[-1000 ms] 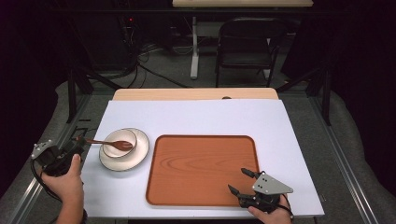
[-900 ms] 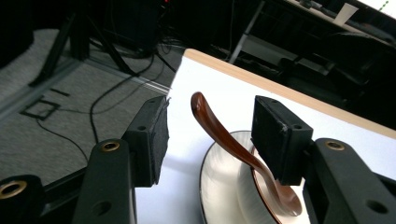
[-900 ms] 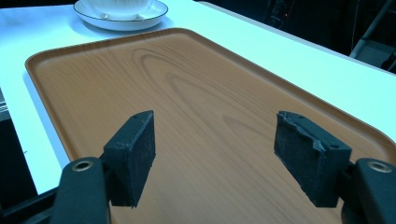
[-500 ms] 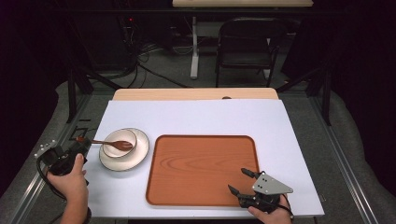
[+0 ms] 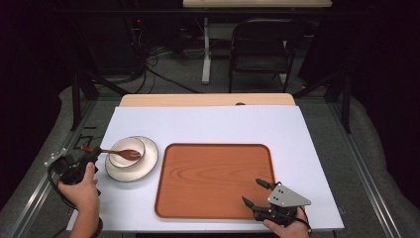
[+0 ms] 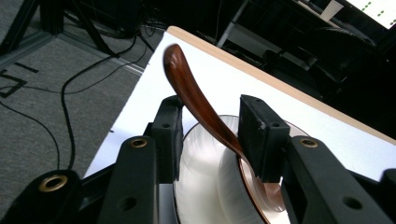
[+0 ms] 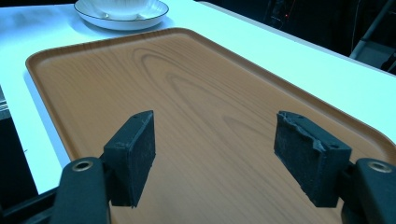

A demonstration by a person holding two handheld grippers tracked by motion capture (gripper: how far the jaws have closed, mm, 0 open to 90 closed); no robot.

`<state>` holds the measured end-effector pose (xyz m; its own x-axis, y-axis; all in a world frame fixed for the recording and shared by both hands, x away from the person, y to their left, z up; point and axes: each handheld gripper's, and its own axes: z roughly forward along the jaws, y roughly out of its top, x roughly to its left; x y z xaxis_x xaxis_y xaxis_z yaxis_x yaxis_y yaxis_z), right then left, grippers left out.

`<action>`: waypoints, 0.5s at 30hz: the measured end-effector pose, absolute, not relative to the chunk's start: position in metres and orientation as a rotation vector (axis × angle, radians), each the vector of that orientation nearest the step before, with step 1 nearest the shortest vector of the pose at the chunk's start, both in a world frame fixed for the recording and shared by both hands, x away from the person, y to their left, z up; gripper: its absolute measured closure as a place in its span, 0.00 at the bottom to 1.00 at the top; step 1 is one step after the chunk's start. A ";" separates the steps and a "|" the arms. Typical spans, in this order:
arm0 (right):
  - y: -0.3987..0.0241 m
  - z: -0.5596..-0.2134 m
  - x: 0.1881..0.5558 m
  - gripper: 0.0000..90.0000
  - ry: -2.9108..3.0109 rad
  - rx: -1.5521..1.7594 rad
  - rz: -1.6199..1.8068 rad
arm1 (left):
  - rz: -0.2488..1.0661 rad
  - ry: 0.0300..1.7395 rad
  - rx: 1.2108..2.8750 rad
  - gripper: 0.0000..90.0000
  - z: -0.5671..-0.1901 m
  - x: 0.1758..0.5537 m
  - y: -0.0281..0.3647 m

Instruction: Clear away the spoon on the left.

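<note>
Now the spoon (image 6: 196, 105) handle is being closed on by the left gripper (image 6: 210, 135).
Jaws are being narrowed, not yet pinching; an uneven squeeze risks tipping the bowl (image 5: 127, 151) just ahead.

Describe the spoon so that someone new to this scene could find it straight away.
Start at the white table and go to the round plate left of the wooden tray. A small bowl sits on that plate, and the spoon rests in it, handle pointing left. It is the only dark reddish-brown wooden utensil there.
</note>
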<state>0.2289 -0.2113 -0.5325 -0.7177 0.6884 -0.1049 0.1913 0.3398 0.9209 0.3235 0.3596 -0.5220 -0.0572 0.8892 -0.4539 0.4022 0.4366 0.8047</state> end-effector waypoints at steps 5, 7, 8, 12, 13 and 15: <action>-0.211 -0.532 0.229 0.32 2.124 0.767 1.366 | 0.577 1.643 1.108 0.72 -0.523 0.325 0.357; -0.211 -0.532 0.229 0.32 2.124 0.766 1.368 | 0.585 1.642 1.104 0.74 -0.523 0.325 0.356; -0.211 -0.532 0.229 0.32 2.123 0.766 1.368 | 0.585 1.642 1.103 0.74 -0.523 0.326 0.356; -0.211 -0.532 0.229 0.32 2.124 0.766 1.367 | 0.588 1.650 1.094 0.77 -0.524 0.327 0.356; -0.211 -0.532 0.229 0.32 2.125 0.766 1.367 | 0.590 1.652 1.092 0.77 -0.524 0.327 0.356; -0.211 -0.532 0.229 0.32 2.124 0.766 1.368 | 0.591 1.654 1.088 0.79 -0.525 0.327 0.356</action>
<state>0.2286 -0.2112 -0.5324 -0.7190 0.6871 -0.1048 0.1889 0.3382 0.9219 0.3270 0.3564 -0.5247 -0.0663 0.8735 -0.4823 0.3701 0.4704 0.8011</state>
